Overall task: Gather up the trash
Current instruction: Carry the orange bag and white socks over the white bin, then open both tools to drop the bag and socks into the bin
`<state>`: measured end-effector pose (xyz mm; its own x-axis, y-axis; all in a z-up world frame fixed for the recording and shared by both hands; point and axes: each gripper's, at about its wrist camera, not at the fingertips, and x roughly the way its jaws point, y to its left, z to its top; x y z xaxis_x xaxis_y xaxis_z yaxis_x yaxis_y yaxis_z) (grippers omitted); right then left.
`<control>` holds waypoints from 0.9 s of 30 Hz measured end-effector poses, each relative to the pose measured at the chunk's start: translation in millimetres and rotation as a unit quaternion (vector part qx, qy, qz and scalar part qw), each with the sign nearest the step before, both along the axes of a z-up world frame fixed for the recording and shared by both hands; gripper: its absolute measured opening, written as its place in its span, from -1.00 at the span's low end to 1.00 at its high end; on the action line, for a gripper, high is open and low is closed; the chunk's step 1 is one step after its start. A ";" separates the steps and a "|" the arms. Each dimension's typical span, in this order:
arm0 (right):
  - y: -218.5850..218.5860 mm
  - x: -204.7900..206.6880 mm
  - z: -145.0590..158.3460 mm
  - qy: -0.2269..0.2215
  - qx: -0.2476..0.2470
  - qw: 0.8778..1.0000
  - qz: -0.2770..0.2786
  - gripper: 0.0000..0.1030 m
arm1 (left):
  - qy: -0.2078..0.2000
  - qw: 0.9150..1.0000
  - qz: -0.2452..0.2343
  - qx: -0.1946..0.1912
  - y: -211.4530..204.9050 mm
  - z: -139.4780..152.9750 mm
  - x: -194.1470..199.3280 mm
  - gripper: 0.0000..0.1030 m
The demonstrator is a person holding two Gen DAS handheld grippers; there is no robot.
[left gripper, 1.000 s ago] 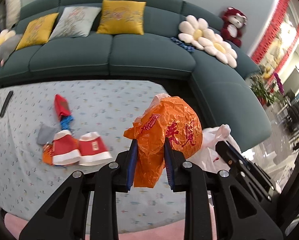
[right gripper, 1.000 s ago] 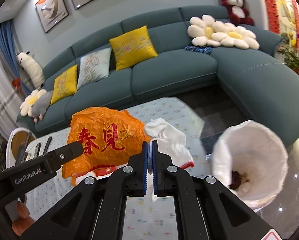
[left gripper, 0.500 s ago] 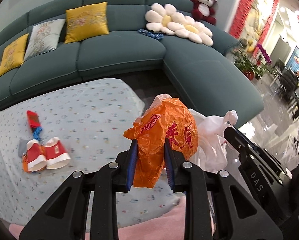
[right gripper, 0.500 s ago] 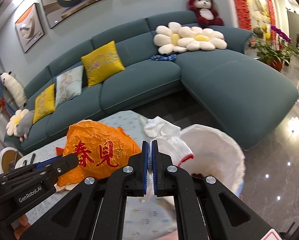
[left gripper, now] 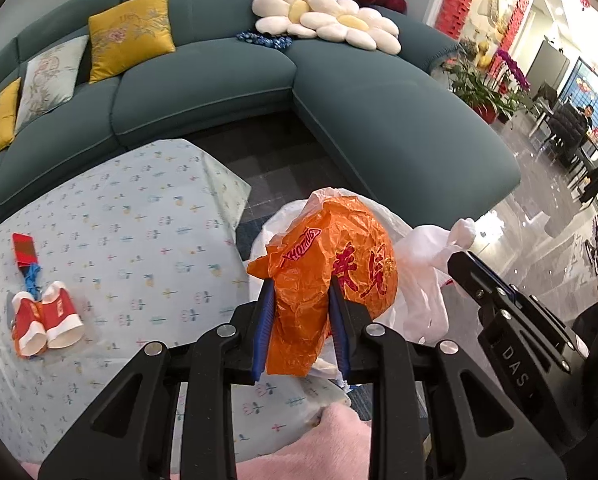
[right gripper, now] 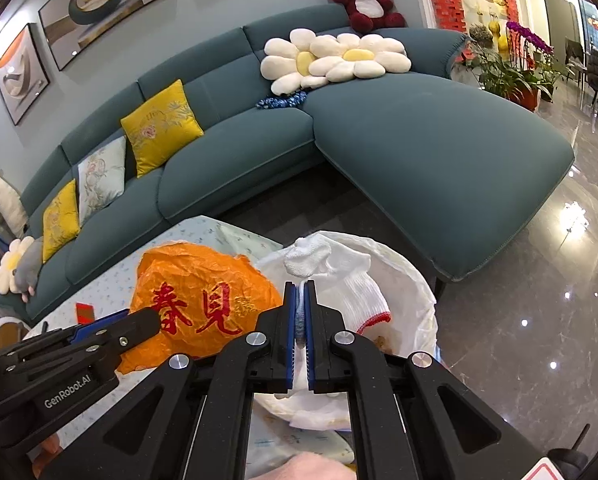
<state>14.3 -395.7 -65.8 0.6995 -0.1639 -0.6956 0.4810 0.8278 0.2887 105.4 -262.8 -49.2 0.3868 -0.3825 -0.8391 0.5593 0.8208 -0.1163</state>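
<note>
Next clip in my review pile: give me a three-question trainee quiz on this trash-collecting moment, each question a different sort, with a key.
1. True or false: the left gripper is shut on the orange plastic bag.
2. Multiple choice: what is pinched in the right gripper? A) a red paper cup B) a white knit glove C) a yellow cushion
3. Short answer: which trash is left on the patterned tablecloth in the left wrist view?

Key
1. True; its pads press the bag's crumpled end.
2. B
3. Two red paper cups lying on their sides, and a red wrapper behind them.
</note>
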 end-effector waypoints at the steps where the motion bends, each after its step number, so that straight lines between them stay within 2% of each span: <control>1: -2.0 1.5 -1.9 0.002 0.000 1.000 -0.001 -0.92 | 0.002 1.000 -0.001 0.002 -4.4 -3.0 1.3 -0.47; 3: -5.0 3.6 -4.7 0.005 0.001 1.000 -0.002 -0.91 | 0.009 1.000 -0.002 0.000 -9.0 -6.7 3.0 -0.40; 5: -7.0 5.2 -6.8 0.007 0.001 1.000 -0.009 -0.79 | 0.009 1.000 0.002 0.005 -11.4 -10.0 4.8 -0.19; 9: -3.9 6.8 -8.2 0.010 -0.009 1.000 -0.018 -0.28 | 0.003 1.000 0.015 0.012 -8.4 -12.8 6.9 0.05; 10: -1.6 6.8 -8.1 0.011 -0.015 1.000 -0.017 -0.22 | 0.004 1.000 0.018 0.012 -6.4 -13.3 7.6 0.07; 20: 14.0 6.3 -2.9 0.013 -0.012 1.000 -0.010 -0.10 | 0.007 0.999 0.053 0.001 31.0 -6.0 13.6 0.10; 25: 35.2 9.1 6.4 0.008 -0.020 1.000 0.006 -0.02 | 0.006 0.997 0.072 -0.009 56.1 0.8 16.0 0.11; 27: 45.7 12.3 9.3 0.008 -0.021 1.000 0.017 -0.02 | 0.006 0.996 0.084 -0.014 69.2 5.1 17.2 0.21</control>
